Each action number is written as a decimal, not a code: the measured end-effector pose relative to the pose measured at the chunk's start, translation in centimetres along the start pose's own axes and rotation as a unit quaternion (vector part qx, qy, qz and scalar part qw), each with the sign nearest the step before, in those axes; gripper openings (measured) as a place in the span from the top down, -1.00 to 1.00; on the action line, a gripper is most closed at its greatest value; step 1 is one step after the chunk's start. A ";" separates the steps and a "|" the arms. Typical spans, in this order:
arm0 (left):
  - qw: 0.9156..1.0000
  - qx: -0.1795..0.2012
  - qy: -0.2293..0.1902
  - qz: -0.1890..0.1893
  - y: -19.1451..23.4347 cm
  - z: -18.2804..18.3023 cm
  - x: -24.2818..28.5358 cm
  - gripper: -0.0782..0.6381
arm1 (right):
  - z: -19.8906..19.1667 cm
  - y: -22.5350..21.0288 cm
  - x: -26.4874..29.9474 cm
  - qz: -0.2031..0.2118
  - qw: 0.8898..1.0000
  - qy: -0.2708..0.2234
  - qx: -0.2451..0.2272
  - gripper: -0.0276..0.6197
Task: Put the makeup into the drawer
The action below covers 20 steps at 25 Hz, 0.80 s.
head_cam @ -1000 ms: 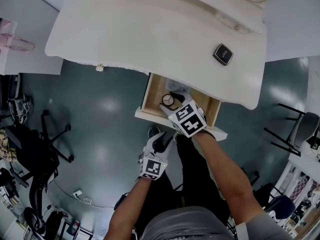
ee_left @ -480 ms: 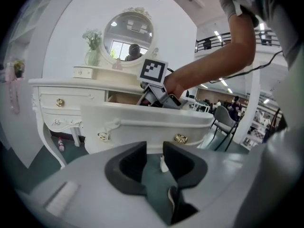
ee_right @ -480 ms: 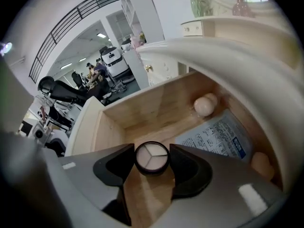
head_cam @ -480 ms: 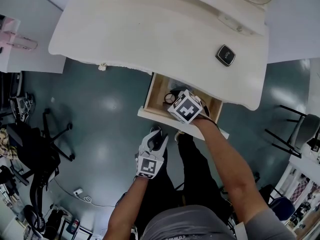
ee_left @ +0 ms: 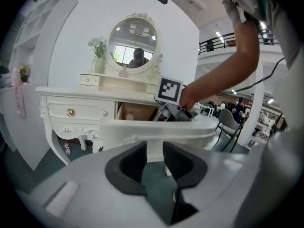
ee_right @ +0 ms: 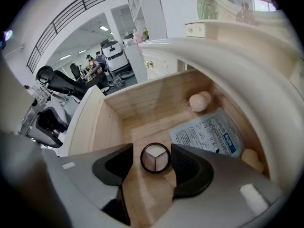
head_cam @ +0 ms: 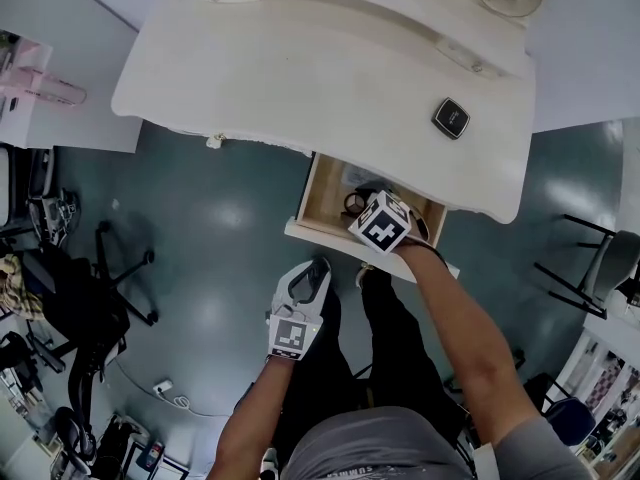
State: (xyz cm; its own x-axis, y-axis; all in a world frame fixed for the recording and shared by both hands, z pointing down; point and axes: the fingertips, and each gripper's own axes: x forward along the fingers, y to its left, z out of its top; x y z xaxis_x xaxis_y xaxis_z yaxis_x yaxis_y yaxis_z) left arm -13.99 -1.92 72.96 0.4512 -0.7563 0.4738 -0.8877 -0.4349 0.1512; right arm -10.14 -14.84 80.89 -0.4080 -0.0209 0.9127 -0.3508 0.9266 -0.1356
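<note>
Left gripper point(ee_left: 153, 160): held in front of the drawer's front panel, over the floor; jaws part-way apart after just closing a little, with nothing between them.
Right gripper point(ee_right: 152, 167): points down into the open drawer point(ee_right: 142, 99); jaws spread and just opening.
Round eyeshadow palette point(ee_right: 155, 157): lies flat on the drawer's wooden floor between the right pads, not pinched.
Further in the drawer: a printed packet point(ee_right: 209, 132) and a beige puff point(ee_right: 198, 101) by the back wall.
Dressing table point(head_cam: 300, 68): a black square compact point(head_cam: 449, 116) lies on its top, above the drawer.
</note>
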 end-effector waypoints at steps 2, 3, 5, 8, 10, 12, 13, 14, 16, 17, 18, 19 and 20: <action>1.000 0.009 -0.005 0.002 0.4 1.2 -0.6 0.49 | 0.0 -0.1 -0.9 -0.003 1.000 0.001 -0.001 0.13; 1.000 0.013 -0.009 0.001 0.5 2.0 -0.9 0.49 | 0.1 -0.2 -1.5 -0.006 1.000 -0.001 0.000 0.13; 1.000 0.022 -0.017 -0.002 0.6 3.7 -1.6 0.49 | 0.5 -0.2 -3.2 -0.011 1.000 -0.012 0.003 0.13; 0.998 0.044 -0.035 -0.008 1.1 7.0 -2.9 0.49 | 1.3 -0.1 -6.4 -0.021 0.999 -0.032 0.007 0.14; 0.997 0.056 -0.049 -0.009 1.7 9.5 -4.0 0.52 | 2.0 0.1 -9.0 -0.032 0.998 -0.050 0.009 0.16; 0.996 0.057 -0.065 -0.005 2.6 12.2 -5.1 0.56 | 2.8 0.5 -12.0 -0.043 0.997 -0.068 0.019 0.22; 0.996 0.057 -0.073 -0.003 3.1 13.6 -5.7 0.58 | 3.3 0.7 -13.6 -0.048 0.995 -0.080 0.024 0.27; 0.995 0.059 -0.081 -0.001 3.5 15.0 -6.2 0.59 | 3.9 0.8 -15.2 -0.054 0.994 -0.093 0.028 0.32; 0.993 0.065 -0.095 0.001 4.3 17.8 -7.2 0.61 | 5.0 1.1 -18.5 -0.070 0.990 -0.122 0.032 0.45; 0.992 0.069 -0.101 0.002 4.6 19.2 -7.7 0.63 | 5.5 1.2 -20.2 -0.079 0.987 -0.139 0.035 0.54; 0.991 0.074 -0.108 0.004 4.9 20.6 -8.3 0.64 | 6.1 1.3 -22.1 -0.089 0.983 -0.157 0.038 0.67; 0.990 0.079 -0.116 0.006 5.2 22.1 -8.9 0.65 | 6.7 1.5 -24.0 -0.099 0.979 -0.175 0.043 0.84; 0.989 0.084 -0.125 0.008 5.4 23.6 -9.5 0.67 | 7.3 1.6 -26.0 -0.109 0.974 -0.194 0.047 0.91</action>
State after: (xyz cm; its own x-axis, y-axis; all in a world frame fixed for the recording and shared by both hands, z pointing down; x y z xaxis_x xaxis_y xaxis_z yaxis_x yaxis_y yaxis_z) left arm -20.92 -8.59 48.81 0.4640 -0.8522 0.2418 -0.8769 -0.4806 -0.0111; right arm -6.23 -15.52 54.18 -0.5965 -0.3698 0.7124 -0.5328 0.8462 -0.0069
